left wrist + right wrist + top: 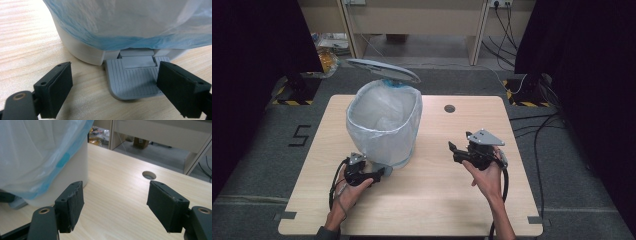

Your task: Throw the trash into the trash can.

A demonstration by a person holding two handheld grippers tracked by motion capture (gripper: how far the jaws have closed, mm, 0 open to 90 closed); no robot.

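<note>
L forearm comes in from bottom edge of high view, angled up and slightly right; L hand (346, 192) palm-up under its tool, fingers curled round the body. Left gripper (383, 172) lies low and roughly level, pointing right. In left gripper view its jaws stand wide apart, pads facing each other, nothing pinched. R forearm enters at bottom right, leaning up and left; R hand (486, 175) cupped beneath its tool, thumb toward centre. Right gripper (453, 149) points left, a bit up the frame, grey plate on top, cable trailing along wrist. In right gripper view (115, 206) jaws parted, gap bare
</note>
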